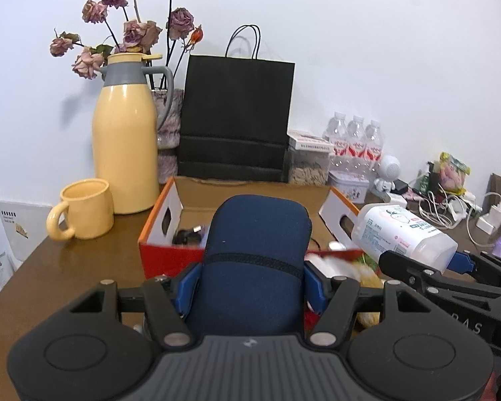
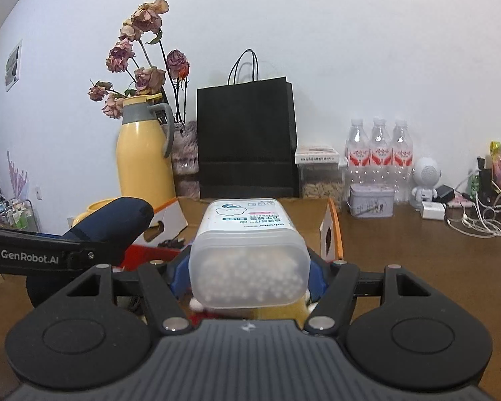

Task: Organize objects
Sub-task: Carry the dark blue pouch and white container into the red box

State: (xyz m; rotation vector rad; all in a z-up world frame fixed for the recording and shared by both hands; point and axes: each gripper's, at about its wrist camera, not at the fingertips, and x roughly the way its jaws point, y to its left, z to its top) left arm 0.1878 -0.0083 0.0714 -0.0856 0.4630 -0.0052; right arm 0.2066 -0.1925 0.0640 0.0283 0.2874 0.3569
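Presently we find the left gripper clamping a blue pouch and the right gripper a white tub, both short of the box, neither yet deposited.

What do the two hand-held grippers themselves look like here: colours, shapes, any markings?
Both match: the left hand-held gripper and the right hand-held gripper have black linkage arms with silver pivot pins, blue finger pads, round black side housings and a ribbed grey centre plate. White "GenRobot.AI" lettering marks the left one's side in the right wrist view.
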